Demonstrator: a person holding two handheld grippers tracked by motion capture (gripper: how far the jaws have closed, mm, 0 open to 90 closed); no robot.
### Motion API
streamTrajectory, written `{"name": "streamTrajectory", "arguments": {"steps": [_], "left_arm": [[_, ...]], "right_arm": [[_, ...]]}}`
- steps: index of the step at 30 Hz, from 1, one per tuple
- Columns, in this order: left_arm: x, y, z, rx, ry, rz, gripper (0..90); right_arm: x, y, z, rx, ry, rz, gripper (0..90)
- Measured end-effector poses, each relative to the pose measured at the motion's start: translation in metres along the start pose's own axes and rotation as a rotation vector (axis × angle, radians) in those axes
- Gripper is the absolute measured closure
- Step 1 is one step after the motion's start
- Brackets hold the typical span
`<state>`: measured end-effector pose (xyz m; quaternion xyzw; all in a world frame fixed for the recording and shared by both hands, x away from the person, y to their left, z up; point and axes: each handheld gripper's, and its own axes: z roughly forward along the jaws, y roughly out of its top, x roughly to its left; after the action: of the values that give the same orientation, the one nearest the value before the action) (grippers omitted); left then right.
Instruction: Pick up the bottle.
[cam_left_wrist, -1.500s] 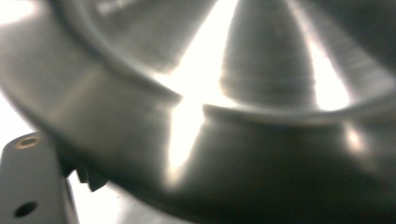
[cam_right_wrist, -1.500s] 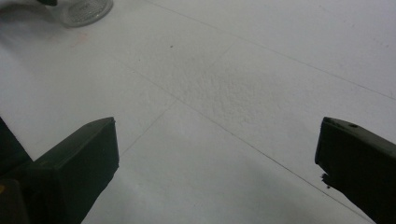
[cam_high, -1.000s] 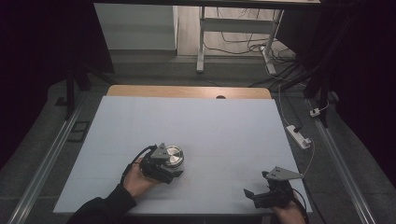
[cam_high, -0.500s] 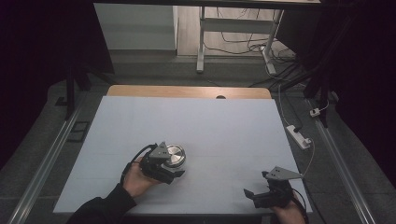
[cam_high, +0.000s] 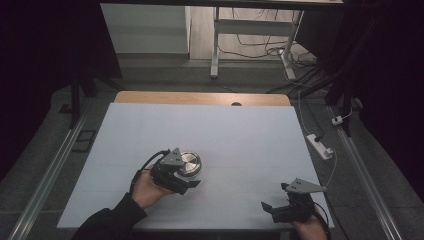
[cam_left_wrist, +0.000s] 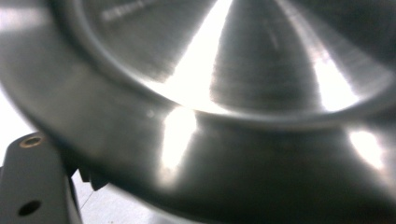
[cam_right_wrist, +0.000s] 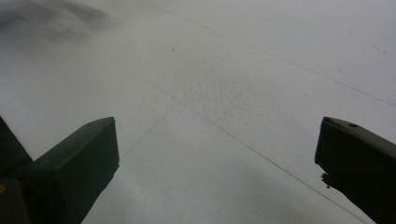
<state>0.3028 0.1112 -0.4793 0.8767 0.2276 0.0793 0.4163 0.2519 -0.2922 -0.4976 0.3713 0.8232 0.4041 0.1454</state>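
In the high view, the table (cam_high: 210, 125) has a pale grey-white top, and a strip of wood shows along its far edge. At the left of the near part, the person's left hand (cam_high: 145, 187) comes in from the bottom with a dark sleeve (cam_high: 107, 222). It holds the left gripper (cam_high: 187, 181), which has a grey three-cornered plate on top and a black cable that loops behind it.

Just in front of this gripper, and partly under it, a round shiny metal object (cam_high: 190, 162) lies on the table; it looks like a lid or a shallow dish, but I cannot say which. In the left gripper view the same metal object (cam_left_wrist: 224, 93) is very close to the camera, with bright reflections on its brushed surface and rim. One black jaw is at the lower left corner, right beside the rim. Whether the jaws close on the metal, I cannot tell.

Farther right, near the front edge of the table, is the right gripper (cam_high: 272, 207), well apart from the metal object. In the right gripper view its two black jaws stand wide apart over the bare table, with nothing between them.

On the floor to the right of the table lies a white power strip (cam_high: 320, 146).
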Motion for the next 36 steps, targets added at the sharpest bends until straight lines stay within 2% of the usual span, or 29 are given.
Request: {"name": "streamTrajectory", "arguments": {"steps": [3,11,14,21,26,31,36], "left_arm": [[0.0,0.004,0.001,0.008,-0.015,0.011,15.7],[0.001,0.015,0.005,0.008,-0.059,0.002,15.7],[0.002,0.019,0.007,0.023,-0.065,0.018,15.7],[0.002,0.028,0.011,0.035,-0.081,0.03,15.7],[0.001,0.036,0.012,0.032,-0.095,0.037,15.7],[0.0,0.045,0.013,0.036,-0.1,0.061,15.7],[-0.002,0.054,0.015,0.035,-0.103,0.078,15.7]], "right_arm": [[0.003,0.005,-0.003,-0.019,0.01,0.0,0.0],[0.008,0.016,-0.008,-0.052,0.046,0.005,0.0],[0.012,0.022,-0.009,-0.065,0.065,0.001,0.0],[0.021,0.038,-0.009,-0.084,0.1,-0.036,0.0],[0.027,0.053,-0.011,-0.117,0.124,-0.064,0.0],[0.031,0.07,-0.01,-0.14,0.14,-0.089,0.0],[0.035,0.084,-0.007,-0.13,0.153,-0.096,0.0]]}}
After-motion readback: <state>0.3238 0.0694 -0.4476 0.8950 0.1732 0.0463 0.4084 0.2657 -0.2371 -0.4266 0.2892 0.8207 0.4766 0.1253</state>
